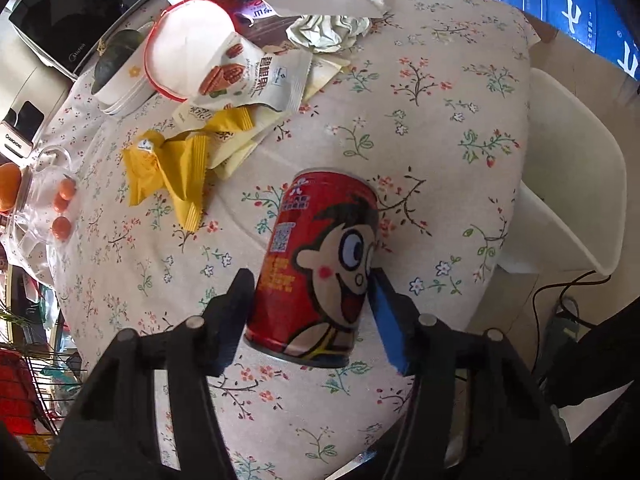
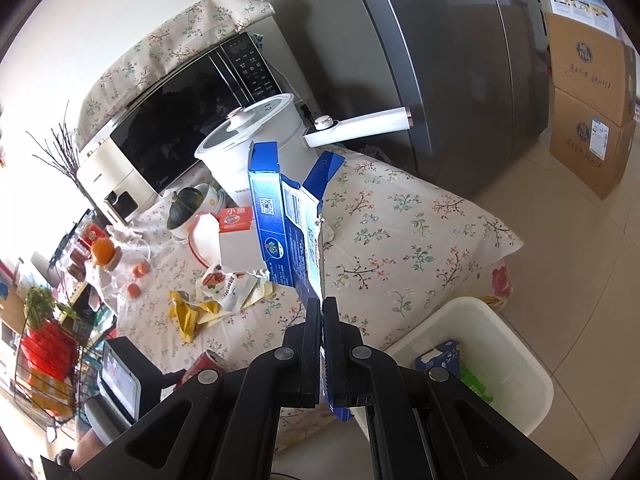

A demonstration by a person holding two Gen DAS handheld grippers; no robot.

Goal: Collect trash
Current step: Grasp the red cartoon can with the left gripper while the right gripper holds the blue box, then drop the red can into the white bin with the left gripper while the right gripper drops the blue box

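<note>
A red drink can (image 1: 316, 264) with a cartoon face stands on the floral tablecloth (image 1: 440, 120). My left gripper (image 1: 310, 288) is shut on it, one pad against each side. The same can (image 2: 206, 362) shows low in the right wrist view. My right gripper (image 2: 322, 308) is shut on a flattened blue carton (image 2: 288, 224), held up over the table's near edge. More trash lies on the table: yellow wrappers (image 1: 172, 168), a pecan snack packet (image 1: 240, 80) and crumpled paper (image 1: 328, 30).
A white bin (image 2: 520, 344) stands on the floor beside the table and holds a blue carton and a green wrapper; its rim (image 1: 580, 184) shows right of the table. A white pot (image 2: 256, 140), bowls, a squash, oranges and a microwave crowd the far side.
</note>
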